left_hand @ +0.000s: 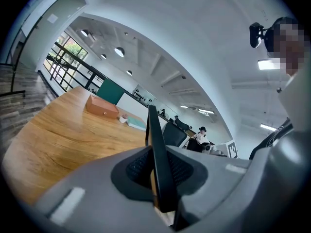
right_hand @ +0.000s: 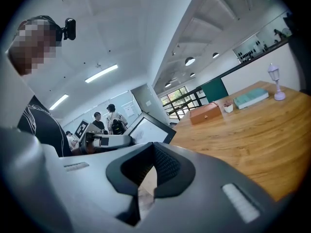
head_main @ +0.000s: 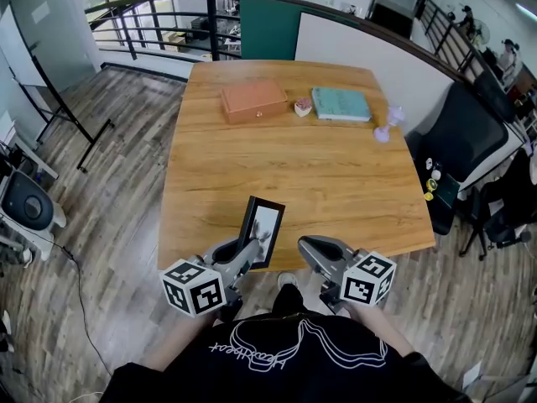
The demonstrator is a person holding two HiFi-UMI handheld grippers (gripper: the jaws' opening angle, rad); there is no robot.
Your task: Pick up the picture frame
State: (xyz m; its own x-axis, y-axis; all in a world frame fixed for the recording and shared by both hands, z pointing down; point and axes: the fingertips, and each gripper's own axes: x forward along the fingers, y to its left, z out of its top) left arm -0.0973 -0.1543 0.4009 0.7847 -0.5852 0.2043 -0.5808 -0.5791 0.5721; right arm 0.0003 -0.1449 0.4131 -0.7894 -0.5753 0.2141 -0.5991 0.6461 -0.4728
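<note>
Pinching picture frame (left_hand: 155, 149) edge-on, left gripper (head_main: 241, 257)

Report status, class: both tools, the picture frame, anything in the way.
Left tool shut on picture frame; right tool shut, empty. Frame upright at table near edge. Box, book far side, nothing in the way.
</note>
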